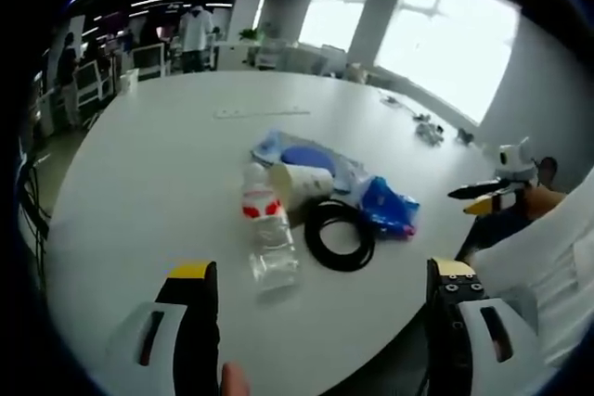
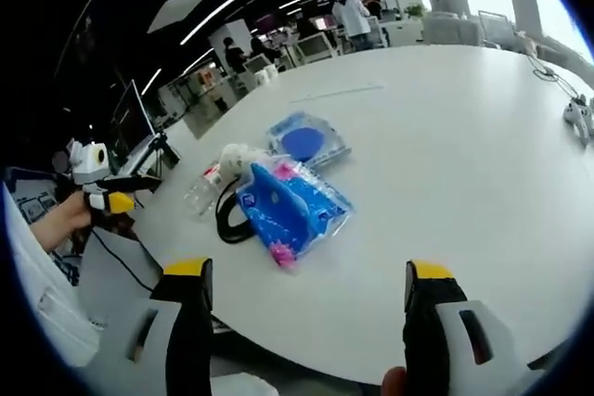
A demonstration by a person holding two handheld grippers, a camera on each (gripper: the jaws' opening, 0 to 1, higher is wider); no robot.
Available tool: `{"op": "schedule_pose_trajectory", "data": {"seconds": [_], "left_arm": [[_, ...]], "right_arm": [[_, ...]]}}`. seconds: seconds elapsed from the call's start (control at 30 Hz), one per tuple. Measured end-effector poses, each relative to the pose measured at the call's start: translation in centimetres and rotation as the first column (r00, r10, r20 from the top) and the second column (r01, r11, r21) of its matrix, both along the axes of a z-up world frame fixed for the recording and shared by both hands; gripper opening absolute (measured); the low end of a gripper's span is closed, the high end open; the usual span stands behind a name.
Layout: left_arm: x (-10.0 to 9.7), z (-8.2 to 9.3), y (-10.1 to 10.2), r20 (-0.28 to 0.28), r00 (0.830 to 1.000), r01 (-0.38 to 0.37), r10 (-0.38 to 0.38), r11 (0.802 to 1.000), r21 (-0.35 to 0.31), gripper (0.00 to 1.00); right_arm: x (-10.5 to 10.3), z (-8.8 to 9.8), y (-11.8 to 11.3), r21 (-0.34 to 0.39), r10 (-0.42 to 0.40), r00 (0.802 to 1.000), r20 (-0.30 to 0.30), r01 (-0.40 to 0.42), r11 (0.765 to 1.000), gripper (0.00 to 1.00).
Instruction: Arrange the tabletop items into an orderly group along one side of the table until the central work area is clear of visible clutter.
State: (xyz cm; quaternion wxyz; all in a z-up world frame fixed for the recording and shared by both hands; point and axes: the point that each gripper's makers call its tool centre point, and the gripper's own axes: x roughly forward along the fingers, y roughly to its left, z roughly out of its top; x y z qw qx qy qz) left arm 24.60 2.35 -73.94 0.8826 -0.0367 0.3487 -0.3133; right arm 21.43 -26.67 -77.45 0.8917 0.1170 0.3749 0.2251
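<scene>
yellow-tipped fingers (image 1: 325,277) apart, white table (image 1: 158,164), perhaps office

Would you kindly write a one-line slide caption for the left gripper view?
Open left gripper faces a clear plastic bottle, paper cup, black cable coil and blue packets clustered on a white table.

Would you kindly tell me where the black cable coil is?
In the left gripper view, the black cable coil lies near centre, between the clear bottle and blue bag.
</scene>
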Motion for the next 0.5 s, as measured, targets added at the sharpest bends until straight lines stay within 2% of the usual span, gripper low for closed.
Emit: {"op": "schedule_pose_trajectory", "data": {"seconds": [0.2, 0.5], "left_arm": [[0.9, 0.4, -1.2, 0.019, 0.999, 0.031, -0.031, 0.999, -0.013, 0.88], [2.0, 1.5, -3.9, 0.053, 0.995, 0.092, -0.09, 0.995, -0.039, 0.86]], "right_arm": [[0.2, 0.1, -0.1, 0.042, -0.066, 0.998, 0.0, 0.066, 0.997, 0.81], [0.6, -0.3, 0.8, 0.069, -0.091, 0.996, -0.003, 0.091, 0.993, 0.77]]}}
